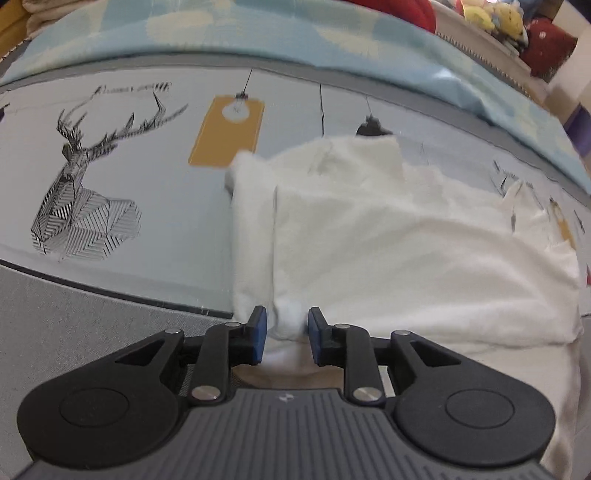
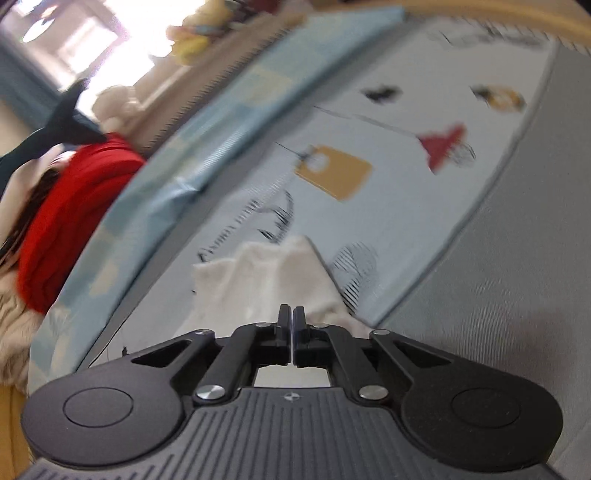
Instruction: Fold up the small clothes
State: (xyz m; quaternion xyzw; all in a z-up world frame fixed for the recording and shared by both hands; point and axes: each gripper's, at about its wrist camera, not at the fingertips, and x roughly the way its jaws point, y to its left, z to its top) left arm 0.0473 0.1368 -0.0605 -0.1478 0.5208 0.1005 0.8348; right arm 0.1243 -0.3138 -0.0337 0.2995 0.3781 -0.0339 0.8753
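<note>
Home bedroom, looking lived-in: printed deer bedsheet (image 1: 85,192) covering a bed, blue blanket (image 1: 258,33) lying behind, stuffed toys (image 1: 495,16) sitting beyond.

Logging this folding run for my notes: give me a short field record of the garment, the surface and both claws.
garment: white fleecy garment, partly folded, one flap lying over its left side
surface: printed bedsheet with a deer and hanging lamps
left claw: open, a bunch of the garment's near edge between its blue pads
right claw: shut, white cloth just beyond its tips; whether it grips any is unclear
image quality: right wrist view motion-blurred
</note>
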